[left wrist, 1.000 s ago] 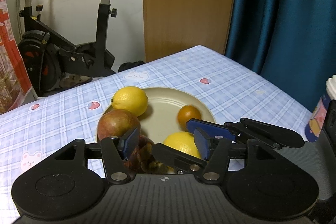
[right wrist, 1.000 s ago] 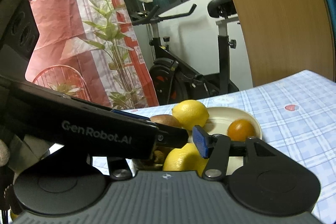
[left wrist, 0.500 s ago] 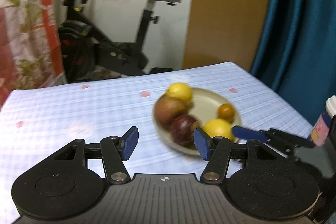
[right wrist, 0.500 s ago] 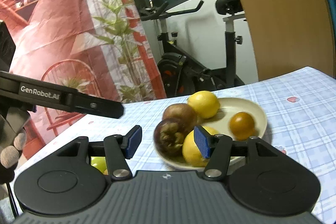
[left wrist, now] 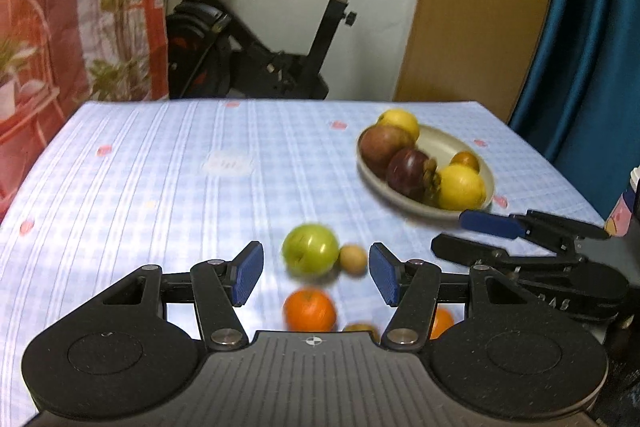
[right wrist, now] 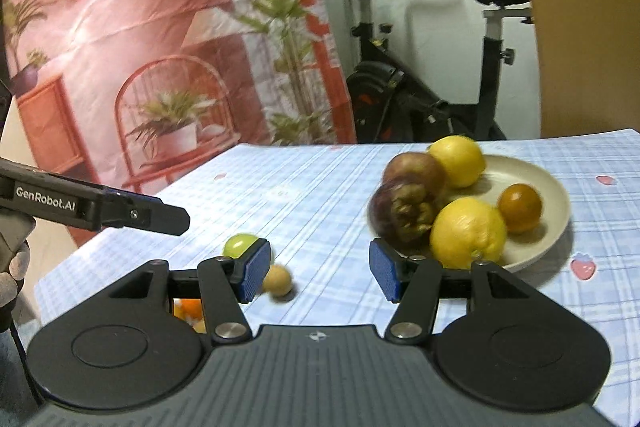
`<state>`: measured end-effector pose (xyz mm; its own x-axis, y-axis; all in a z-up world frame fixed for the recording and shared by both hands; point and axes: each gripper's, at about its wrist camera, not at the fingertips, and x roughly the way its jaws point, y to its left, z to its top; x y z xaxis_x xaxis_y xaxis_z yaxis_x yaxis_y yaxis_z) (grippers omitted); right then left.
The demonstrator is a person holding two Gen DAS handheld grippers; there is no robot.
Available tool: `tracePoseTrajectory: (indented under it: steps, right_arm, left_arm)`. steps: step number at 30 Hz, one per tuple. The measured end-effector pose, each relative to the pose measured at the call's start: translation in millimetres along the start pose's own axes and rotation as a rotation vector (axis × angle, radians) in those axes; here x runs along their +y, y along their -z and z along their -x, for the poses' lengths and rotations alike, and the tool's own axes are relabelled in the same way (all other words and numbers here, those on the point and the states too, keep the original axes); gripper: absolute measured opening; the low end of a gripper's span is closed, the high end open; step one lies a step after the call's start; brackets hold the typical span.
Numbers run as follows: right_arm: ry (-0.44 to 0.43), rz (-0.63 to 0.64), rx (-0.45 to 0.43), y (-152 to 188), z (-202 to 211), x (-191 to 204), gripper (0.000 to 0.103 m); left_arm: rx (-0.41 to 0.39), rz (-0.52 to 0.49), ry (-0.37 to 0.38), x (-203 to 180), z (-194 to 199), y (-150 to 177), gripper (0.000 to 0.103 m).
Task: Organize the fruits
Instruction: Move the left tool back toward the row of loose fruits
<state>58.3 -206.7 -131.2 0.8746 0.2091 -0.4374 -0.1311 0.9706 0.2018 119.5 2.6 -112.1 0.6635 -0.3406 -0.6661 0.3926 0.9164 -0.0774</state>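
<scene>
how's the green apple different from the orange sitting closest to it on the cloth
The green apple is yellow-green with a darker dimple showing; the orange is plain bright orange. The apple looks slightly bigger. The apple lies farther from the left gripper, the orange nearer its base. A small tan fruit sits right beside the apple, not the orange. Both are round and loose on the checked cloth, off the plate.

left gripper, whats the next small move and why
Probably ease the left gripper forward and down around the green apple. Its jaws stand open and empty, the apple lies loose on the tablecloth just ahead, and the plate already holds five fruits.
</scene>
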Motion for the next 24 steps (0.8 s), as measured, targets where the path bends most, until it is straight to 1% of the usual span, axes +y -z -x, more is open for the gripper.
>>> tracePoseTrajectory:
  steps: [6,10,12,14,17,19,22,24]
  right_arm:
    - [-0.043,0.035,0.037,1,0,21,0.058]
    - [-0.101,0.057,0.085,2,1,38,0.058]
    - [-0.135,0.088,0.109,3,2,50,0.058]
    - [-0.154,0.128,0.132,4,1,63,0.058]
    - [-0.169,0.171,0.162,6,-4,77,0.058]
    - [-0.18,0.189,0.176,6,-7,83,0.058]
    - [-0.214,0.224,0.214,10,-10,93,0.058]
    - [-0.228,0.247,0.262,15,-15,100,0.058]
  left_arm:
    - [0.015,0.062,-0.011,24,25,19,0.061]
    - [0.039,0.112,0.01,37,45,43,0.062]
    - [0.057,0.14,0.014,41,49,55,0.062]
    - [0.069,0.155,0.028,43,50,63,0.062]
    - [0.069,0.129,0.04,41,49,66,0.061]
    - [0.069,0.113,0.062,39,48,67,0.062]
    - [0.089,0.15,0.094,45,43,73,0.061]
    - [0.089,0.182,0.109,51,42,74,0.061]
